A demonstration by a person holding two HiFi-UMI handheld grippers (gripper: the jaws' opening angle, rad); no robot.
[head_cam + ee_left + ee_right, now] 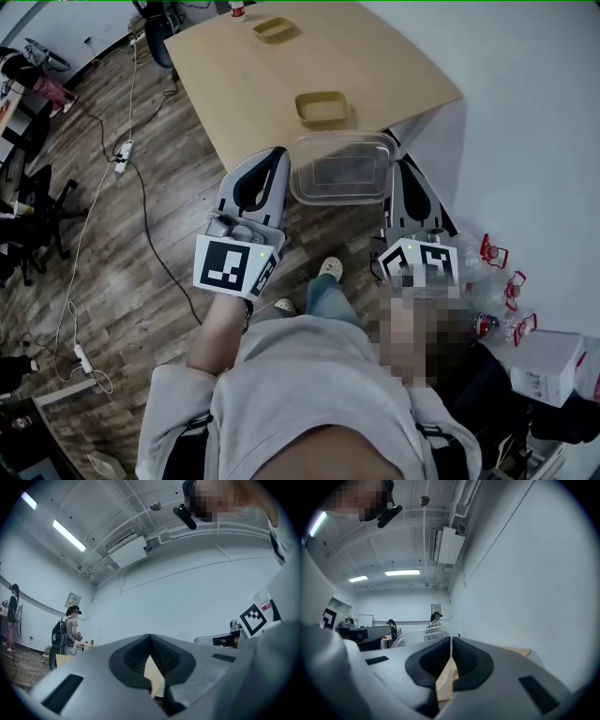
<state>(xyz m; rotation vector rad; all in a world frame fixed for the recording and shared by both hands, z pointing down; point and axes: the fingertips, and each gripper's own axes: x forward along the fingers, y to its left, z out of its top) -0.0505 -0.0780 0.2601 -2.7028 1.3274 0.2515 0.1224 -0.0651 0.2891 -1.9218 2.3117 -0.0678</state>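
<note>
**Stock of the scene: two claws, one clear box**

Head view.
- Item 1: clear plastic box [342, 169]. It is off the table [281, 94], hanging past the near edge over the wooden floor [141, 262], between my two claws.
- Item 2: right claw [398, 169], at the box's right edge.
- Item 3: left claw [272, 159], just beside the box's left edge. From here I cannot tell whether it touches.
- Item 4: two yellow trays on the table, one near the box [323, 108] and one further back [275, 30].
- Item 5: bottles with red caps [497, 277] and a white carton [548, 366], on the floor at the right.
- Item 6: power strip [122, 155] with its cable, on the floor at the left.

Left gripper view.
- Left claw [150, 639]: tips closed together with nothing between them.
- A sliver of table [152, 672] shows through the gap lower down.
- A person with a backpack [65, 630] stands far off at the left.

Right gripper view.
- Right claw [451, 641]: closed, with a thin pale edge pinched between the pads. I read that edge as the rim of the box.
- The curved wall of the box [419, 637] rises just left of the tips.
- Table [518, 652] lies to the right.
- A person in a cap [436, 619] stands in the far background.
</note>
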